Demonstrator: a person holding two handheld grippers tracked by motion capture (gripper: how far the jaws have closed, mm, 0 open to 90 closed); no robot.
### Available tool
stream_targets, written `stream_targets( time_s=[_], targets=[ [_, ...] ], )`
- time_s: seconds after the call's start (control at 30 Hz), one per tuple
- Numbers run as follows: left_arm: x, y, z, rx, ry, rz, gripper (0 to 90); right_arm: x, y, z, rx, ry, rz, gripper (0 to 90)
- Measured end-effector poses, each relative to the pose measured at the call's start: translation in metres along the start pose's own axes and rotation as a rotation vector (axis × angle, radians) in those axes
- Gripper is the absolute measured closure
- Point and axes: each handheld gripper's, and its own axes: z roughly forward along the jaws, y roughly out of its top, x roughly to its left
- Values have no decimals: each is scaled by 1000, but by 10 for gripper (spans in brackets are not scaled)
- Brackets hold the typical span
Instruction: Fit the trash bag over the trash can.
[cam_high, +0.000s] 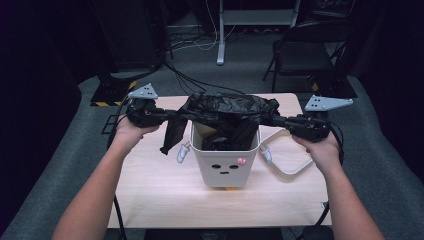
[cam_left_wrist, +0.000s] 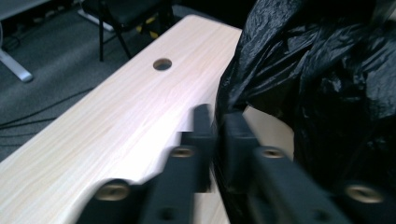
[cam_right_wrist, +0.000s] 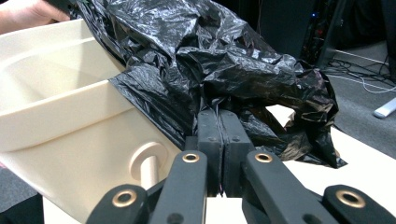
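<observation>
Bin bag (cam_high: 225, 111) stretched over our white bin (cam_high: 225, 160) mid-bench, left gripper (cam_high: 167, 116) jaws and right gripper (cam_high: 280, 120) jaws both pinching its edges.

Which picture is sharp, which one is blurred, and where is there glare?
Left gripper view: the jaws are smeared by blur, and the black bin bag is soft. Right gripper view: sharp, with glossy highlights on the bag's wrinkles. High view: dark surroundings, with a bright wooden table and white bin.
</observation>
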Motion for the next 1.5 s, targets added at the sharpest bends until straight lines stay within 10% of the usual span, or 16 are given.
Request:
stream_targets(
  time_s=[0.17, 0.6, 0.9, 1.5],
  targets=[
    [-7, 8, -29, -81, 2, -1, 561, 2, 1, -1, -8, 2, -6, 879],
    [-36, 39, -26, -141, -81, 60, 484, 5, 1, 1, -10, 2, -13, 874],
    [-51, 47, -10, -101, -79, 151, 882, 4, 1, 1, -13, -1, -8, 875],
    [-30, 15, -50, -129, -1, 83, 897, -2, -1, -7, -36, -29, 12, 881]
  ],
)
